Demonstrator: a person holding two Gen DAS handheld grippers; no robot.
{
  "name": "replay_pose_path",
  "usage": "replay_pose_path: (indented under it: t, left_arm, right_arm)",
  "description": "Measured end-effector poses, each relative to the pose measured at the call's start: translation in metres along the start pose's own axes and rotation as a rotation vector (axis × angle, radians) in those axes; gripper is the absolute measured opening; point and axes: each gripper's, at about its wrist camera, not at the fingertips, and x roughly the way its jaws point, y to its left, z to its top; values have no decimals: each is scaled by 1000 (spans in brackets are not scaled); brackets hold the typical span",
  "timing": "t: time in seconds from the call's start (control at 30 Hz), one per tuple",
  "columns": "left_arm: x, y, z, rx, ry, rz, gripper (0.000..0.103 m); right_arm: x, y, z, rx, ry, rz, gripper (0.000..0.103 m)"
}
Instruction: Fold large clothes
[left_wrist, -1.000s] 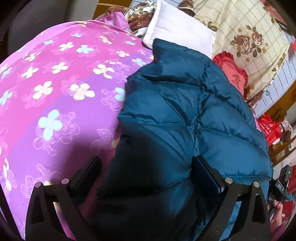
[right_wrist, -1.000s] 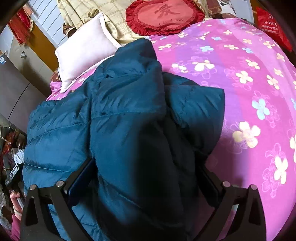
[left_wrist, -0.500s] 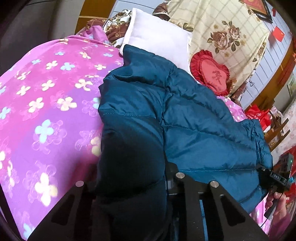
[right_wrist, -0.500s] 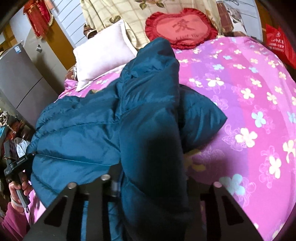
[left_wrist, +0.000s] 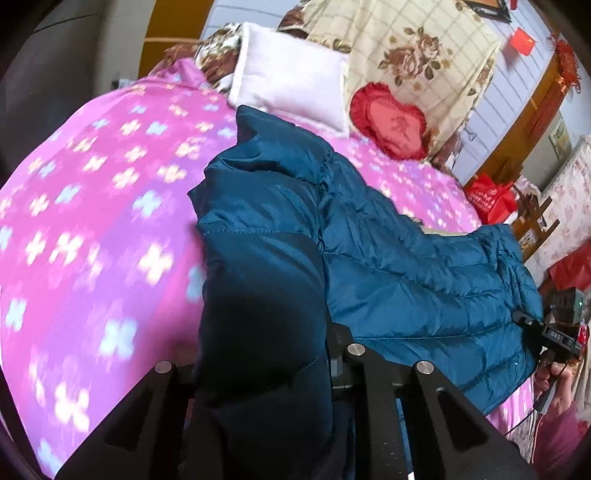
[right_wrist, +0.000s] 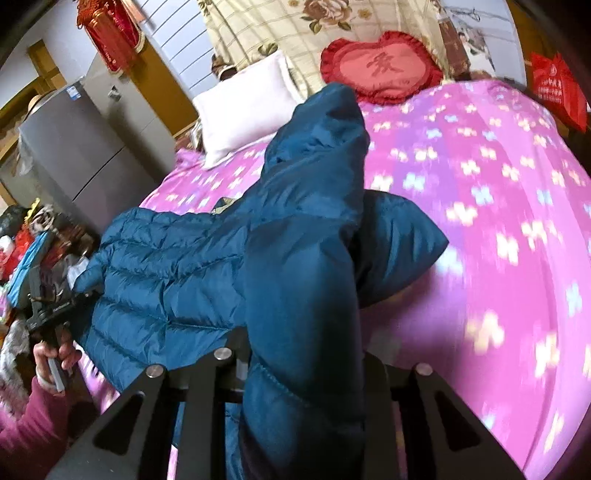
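A dark teal quilted puffer jacket (left_wrist: 406, 266) lies stretched across the pink flowered bedspread (left_wrist: 92, 221). My left gripper (left_wrist: 264, 373) is shut on one end of the jacket and lifts it; the fabric hides the fingertips. In the right wrist view the jacket (right_wrist: 177, 266) hangs between both hands above the bedspread (right_wrist: 498, 240). My right gripper (right_wrist: 303, 369) is shut on the other end, cloth bulging over its jaws. The other gripper shows far off in each view: the right one (left_wrist: 554, 332) and the left one (right_wrist: 48, 306).
A white pillow (left_wrist: 291, 81), a red heart cushion (left_wrist: 391, 125) and a floral cream blanket (left_wrist: 406, 48) sit at the bed's head. A grey fridge (right_wrist: 81, 147) stands left of the bed. Red bags (left_wrist: 491, 199) and clutter line the far side.
Both grippers went from open around the jacket's edges to shut on them. They have lifted and pulled the jacket back, so it now stretches between the hands.
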Motion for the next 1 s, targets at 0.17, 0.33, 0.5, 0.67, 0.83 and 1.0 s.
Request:
replay_pose_path:
  t: [0.17, 0.33, 0.5, 0.67, 0.83, 1.0]
  left_arm:
    - [11, 13, -26, -24, 42, 97, 13]
    - [31, 20, -39, -50, 4, 182, 39]
    - [14, 11, -48, -39, -43, 270, 46]
    - [-23, -10, -62, 27, -136, 406, 46]
    - [-51, -34, -71, 58, -220, 421, 46]
    - [-56, -60, -77, 85, -231, 400, 46]
  right_arm:
    - [-10, -3, -39, 55, 23, 16, 33]
    - [23, -16, -51, 98, 44, -136, 68]
    - [32, -8, -57, 70, 16, -261, 75]
    - [-5, 16, -63, 48, -45, -331, 77]
    - [-41, 53, -73, -13, -138, -333, 87]
    - [-45, 102, -84, -83, -165, -268, 89]
